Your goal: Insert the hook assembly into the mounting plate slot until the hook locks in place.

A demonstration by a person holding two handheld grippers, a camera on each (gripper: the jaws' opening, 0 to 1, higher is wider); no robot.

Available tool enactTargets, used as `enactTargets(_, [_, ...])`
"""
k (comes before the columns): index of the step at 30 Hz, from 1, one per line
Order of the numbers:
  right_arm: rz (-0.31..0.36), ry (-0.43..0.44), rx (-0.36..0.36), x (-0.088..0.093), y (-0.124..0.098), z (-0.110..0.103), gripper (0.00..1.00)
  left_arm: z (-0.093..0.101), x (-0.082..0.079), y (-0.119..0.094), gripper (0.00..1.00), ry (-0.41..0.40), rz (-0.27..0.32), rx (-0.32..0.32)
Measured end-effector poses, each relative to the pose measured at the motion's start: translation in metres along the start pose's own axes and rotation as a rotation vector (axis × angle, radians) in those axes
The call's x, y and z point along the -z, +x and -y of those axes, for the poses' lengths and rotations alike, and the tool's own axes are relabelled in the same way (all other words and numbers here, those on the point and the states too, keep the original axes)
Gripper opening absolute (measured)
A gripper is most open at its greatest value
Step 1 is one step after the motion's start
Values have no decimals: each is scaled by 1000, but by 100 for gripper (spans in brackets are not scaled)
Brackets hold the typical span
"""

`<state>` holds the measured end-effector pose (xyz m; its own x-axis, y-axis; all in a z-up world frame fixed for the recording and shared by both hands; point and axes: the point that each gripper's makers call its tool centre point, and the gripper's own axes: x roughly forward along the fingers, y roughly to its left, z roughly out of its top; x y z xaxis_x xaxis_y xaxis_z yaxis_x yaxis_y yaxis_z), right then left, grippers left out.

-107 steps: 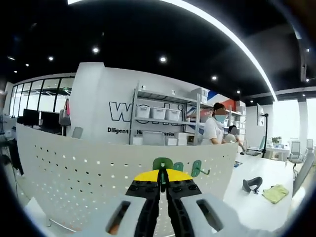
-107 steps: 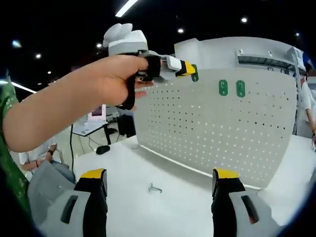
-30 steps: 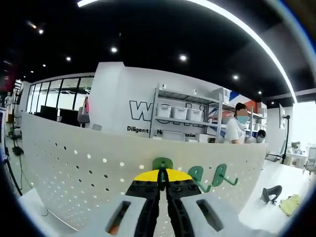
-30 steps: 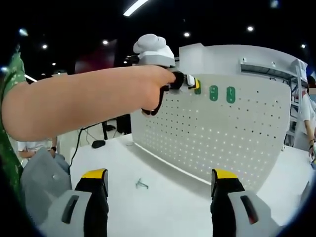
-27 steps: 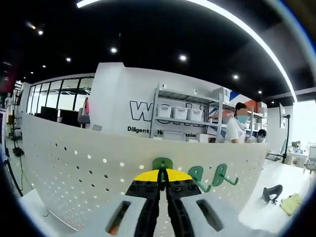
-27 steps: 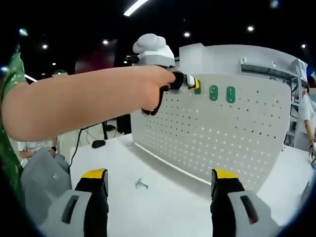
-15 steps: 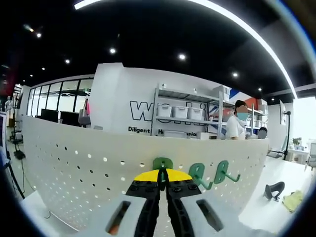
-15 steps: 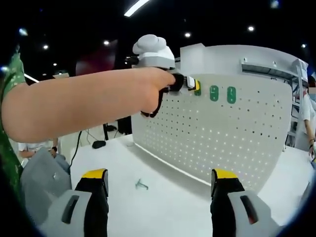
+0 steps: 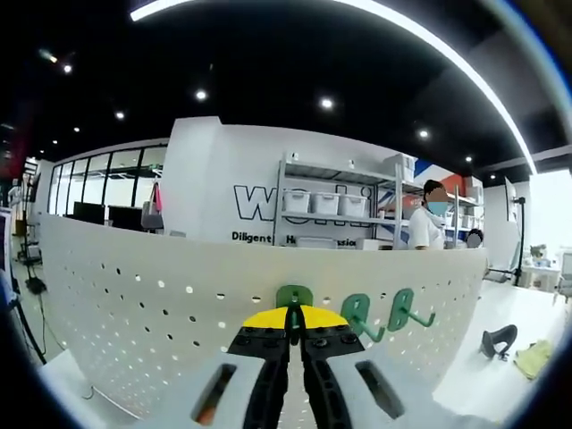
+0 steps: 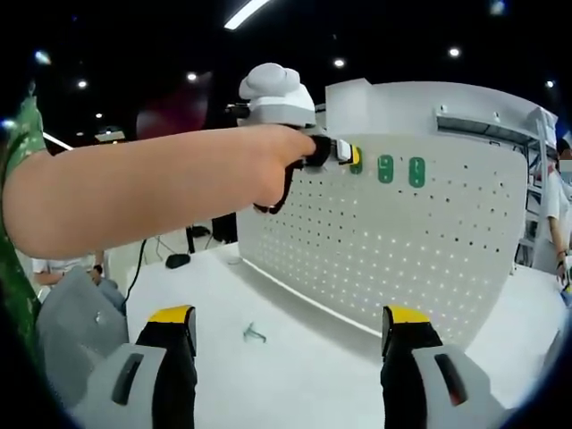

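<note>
A: Status of your left hand-held gripper?
B: Jaws pressed together on the green hook, low center of the left gripper view, right against the white pegboard.
A: Right hand-held gripper?
B: Spread wide, holding nothing. Small metal hook lies on your desk, lower center.

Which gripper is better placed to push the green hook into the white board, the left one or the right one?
Left. The left gripper is shut on the green hook right at the white board. The right gripper hangs open over the table, apart from the board.
</note>
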<state>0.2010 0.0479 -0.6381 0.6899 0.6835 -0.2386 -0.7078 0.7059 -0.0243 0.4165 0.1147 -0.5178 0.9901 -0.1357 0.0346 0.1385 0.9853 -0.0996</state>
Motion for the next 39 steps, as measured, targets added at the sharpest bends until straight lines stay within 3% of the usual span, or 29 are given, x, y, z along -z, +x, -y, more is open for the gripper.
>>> enactTargets(10, [0,-5,2,-1,-1,3,87,-3,8,1,3,-11,-22,-6])
enactTargets(32, [-18,2,-4,7,2,4,87,-1,7,3,3,14,-11,-15])
enactTargets(39, [-18,1,-9,6,3,3,86,-3,6,5,3,-27,-31,-9])
